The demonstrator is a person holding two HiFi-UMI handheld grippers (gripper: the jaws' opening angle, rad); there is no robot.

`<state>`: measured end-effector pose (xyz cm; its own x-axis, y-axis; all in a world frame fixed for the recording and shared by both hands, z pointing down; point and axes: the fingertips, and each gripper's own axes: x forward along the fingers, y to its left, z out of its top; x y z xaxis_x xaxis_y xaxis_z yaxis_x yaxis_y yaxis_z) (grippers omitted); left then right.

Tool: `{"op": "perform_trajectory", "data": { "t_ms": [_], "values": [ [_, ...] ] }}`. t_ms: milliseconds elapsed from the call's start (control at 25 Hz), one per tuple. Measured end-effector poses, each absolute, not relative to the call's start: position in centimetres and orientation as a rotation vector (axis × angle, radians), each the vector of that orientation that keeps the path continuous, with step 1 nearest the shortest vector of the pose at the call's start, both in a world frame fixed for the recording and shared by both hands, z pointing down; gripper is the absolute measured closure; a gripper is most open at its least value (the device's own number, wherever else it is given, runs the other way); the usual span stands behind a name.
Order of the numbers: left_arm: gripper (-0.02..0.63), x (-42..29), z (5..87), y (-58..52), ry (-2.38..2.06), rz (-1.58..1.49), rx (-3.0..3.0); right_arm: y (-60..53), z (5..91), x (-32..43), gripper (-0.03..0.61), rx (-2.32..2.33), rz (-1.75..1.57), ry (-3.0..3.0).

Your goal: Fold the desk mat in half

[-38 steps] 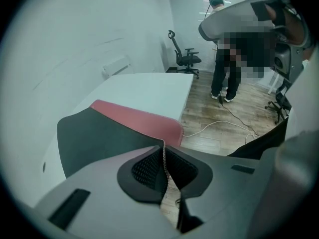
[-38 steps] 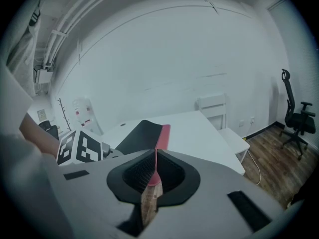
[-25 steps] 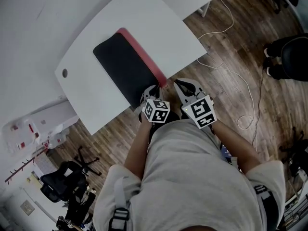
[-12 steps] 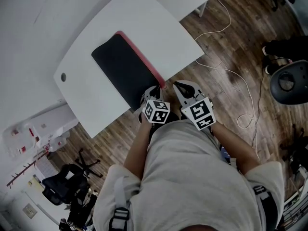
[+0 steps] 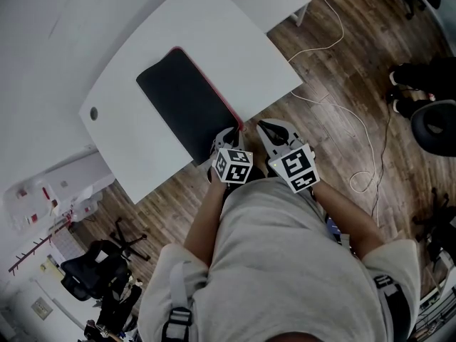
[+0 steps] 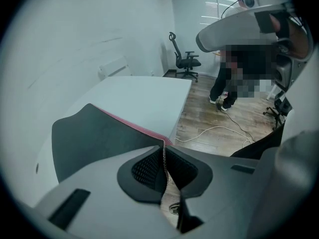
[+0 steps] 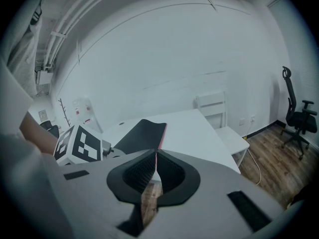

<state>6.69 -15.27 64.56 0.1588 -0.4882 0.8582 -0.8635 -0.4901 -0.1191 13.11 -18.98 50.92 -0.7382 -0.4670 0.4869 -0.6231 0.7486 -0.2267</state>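
Desk mat [image 5: 187,105] lies on the white table [image 5: 214,34], black face up, pink strip along one long side, reaching the near edge. We note the left gripper [image 6: 164,148] clamped on its near corner. The right gripper [image 7: 157,156], just beside it, pinches the pink edge.

No readable text anywhere, tbh. The closest thing is the black-and-white squares on the left marker cube [image 5: 233,164] and right marker cube [image 5: 293,167], no letters or digits. The red-and-white bits [image 5: 44,191] left of the bench [image 5: 214,34] are too tiny to read.
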Motion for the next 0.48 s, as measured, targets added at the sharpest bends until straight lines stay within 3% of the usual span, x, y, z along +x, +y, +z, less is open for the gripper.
{"op": "perform_trajectory", "data": {
  "t_ms": [480],
  "values": [
    [0.575, 7.39, 64.63, -15.52, -1.336, 1.262, 1.995, -19.44, 51.39, 13.95, 0.537, 0.779, 0.534, -2.56]
  ]
}}
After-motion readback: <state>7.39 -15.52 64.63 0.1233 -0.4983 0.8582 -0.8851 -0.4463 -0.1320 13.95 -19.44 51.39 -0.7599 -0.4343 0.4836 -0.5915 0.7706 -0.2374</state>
